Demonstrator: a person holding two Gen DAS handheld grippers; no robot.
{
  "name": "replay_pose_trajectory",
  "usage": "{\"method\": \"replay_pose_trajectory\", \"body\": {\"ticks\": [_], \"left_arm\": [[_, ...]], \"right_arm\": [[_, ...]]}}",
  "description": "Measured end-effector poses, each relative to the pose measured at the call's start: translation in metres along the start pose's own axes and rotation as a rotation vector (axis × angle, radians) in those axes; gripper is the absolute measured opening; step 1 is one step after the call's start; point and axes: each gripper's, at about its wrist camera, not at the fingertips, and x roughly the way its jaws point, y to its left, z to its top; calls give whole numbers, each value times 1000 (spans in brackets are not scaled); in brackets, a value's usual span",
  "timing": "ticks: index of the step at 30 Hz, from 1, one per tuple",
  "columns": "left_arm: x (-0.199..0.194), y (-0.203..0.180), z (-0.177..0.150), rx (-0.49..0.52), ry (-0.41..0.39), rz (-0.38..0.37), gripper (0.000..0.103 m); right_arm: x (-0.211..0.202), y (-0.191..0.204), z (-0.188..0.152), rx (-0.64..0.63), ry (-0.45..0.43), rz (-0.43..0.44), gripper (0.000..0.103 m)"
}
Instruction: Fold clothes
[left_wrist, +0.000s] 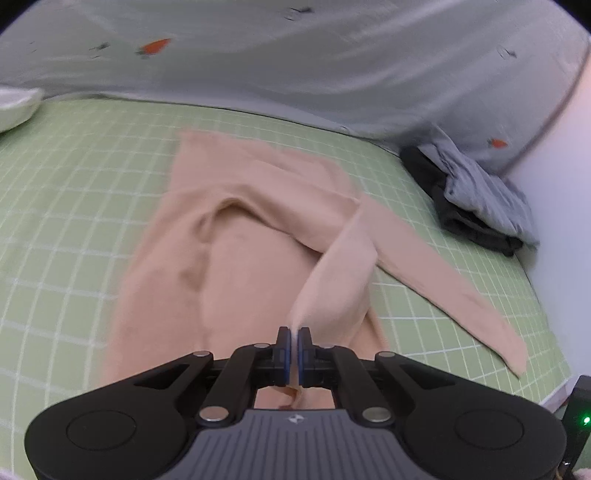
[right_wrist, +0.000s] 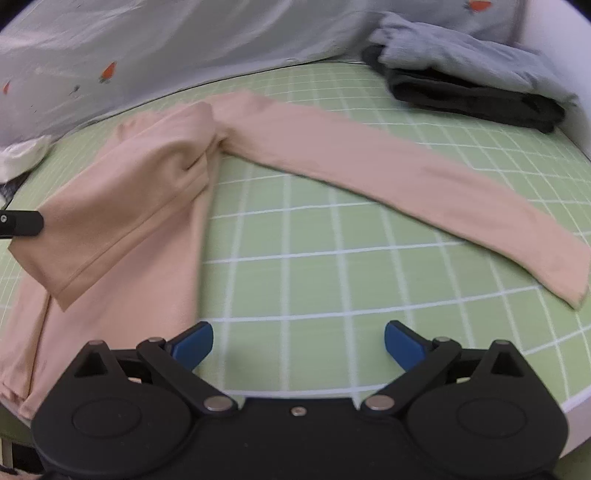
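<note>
Black tongs fill the bottom of both wrist views. In the left wrist view, the left tongs (left_wrist: 294, 332) are seen pressed together on a raised sleeve (left_wrist: 340, 266) of a peach long-sleeved top (left_wrist: 229, 236), the fabric being pinched between the blue pads (left_wrist: 284, 350). The top is spread flat on a bed covered by a green sheet with a white grid (left_wrist: 74, 192). At far left a white fabric edge (left_wrist: 14, 107) is seen on the sheet. Behind the top, a pale grey blanket with small orange motifs (left_wrist: 295, 66) is heaped along the back of the bed. To the right, the other sleeve (left_wrist: 461, 295) is stretched out flat towards the bed's edge, and at far right a folded pile of dark and grey clothes (left_wrist: 476, 206) is set against a white wall.

In the right wrist view, one black finger of the left tongs (right_wrist: 22, 223) is seen at the left edge, touching the lifted sleeve, which is folded over the body of the top. Towards the right, the flat sleeve is laid across the sheet. The right tongs (right_wrist: 299, 343) are held spread wide above bare sheet, just beside the top's side edge, with nothing between the blue fingertips (right_wrist: 402, 343).
</note>
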Motion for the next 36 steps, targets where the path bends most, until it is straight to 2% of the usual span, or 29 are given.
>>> {"method": "replay_pose_trajectory", "body": {"ticks": [12, 25, 30, 36], "left_arm": [[-47, 72, -27, -220, -36, 66, 3], [-40, 134, -54, -414, 55, 161, 3], [-33, 146, -60, -403, 101, 180, 4], [-30, 144, -49, -327, 149, 170, 7]], "right_arm": [[8, 43, -1, -109, 19, -4, 103], [10, 60, -5, -115, 18, -26, 103], [10, 63, -4, -89, 25, -44, 103], [6, 70, 0, -63, 0, -75, 103]]}}
